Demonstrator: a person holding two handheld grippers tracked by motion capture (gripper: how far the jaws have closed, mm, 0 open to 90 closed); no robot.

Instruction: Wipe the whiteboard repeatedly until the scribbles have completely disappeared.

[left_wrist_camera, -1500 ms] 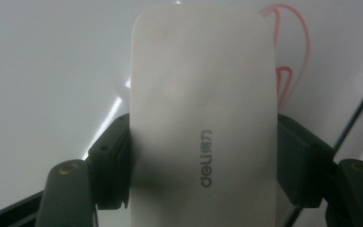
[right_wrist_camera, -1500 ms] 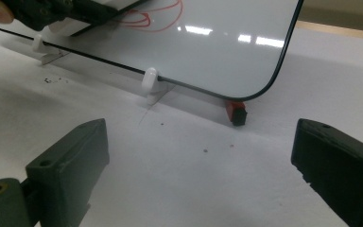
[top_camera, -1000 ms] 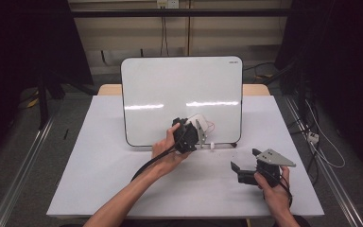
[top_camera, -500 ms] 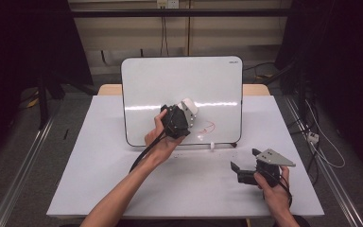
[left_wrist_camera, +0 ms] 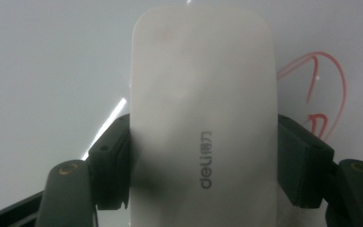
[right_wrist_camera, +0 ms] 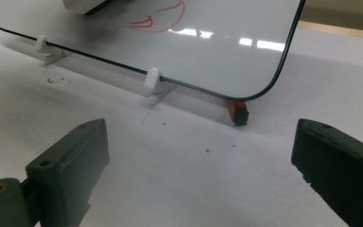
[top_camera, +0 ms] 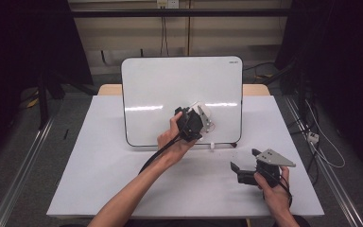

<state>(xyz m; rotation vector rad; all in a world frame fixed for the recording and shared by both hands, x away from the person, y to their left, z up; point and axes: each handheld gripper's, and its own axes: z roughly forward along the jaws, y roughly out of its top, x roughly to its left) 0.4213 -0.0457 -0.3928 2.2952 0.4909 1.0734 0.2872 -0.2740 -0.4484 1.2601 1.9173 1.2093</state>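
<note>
A white eraser (left_wrist_camera: 203,118) marked "deli" lies flat against the upright whiteboard (top_camera: 170,85), and my left gripper (left_wrist_camera: 203,161) is shut on its two long sides. In the high view that left gripper (top_camera: 194,124) is over the board's lower middle. Red marker strokes (left_wrist_camera: 321,94) show on the board just right of the eraser. My right gripper (top_camera: 238,171) rests on the table at the right, open, nothing between its jaws. In the right gripper view the open gripper (right_wrist_camera: 198,175) faces the board's lower corner (right_wrist_camera: 264,85) and the red strokes (right_wrist_camera: 156,19).
The whiteboard leans on a stand with white pegs (right_wrist_camera: 152,78) and a red-and-black foot (right_wrist_camera: 237,111). A white sheet (top_camera: 99,170) covers the table. Dark curtains and cables border the table on both sides.
My left gripper has carried the eraser up the board's face and then slightly right. The right gripper has stayed where it was.
</note>
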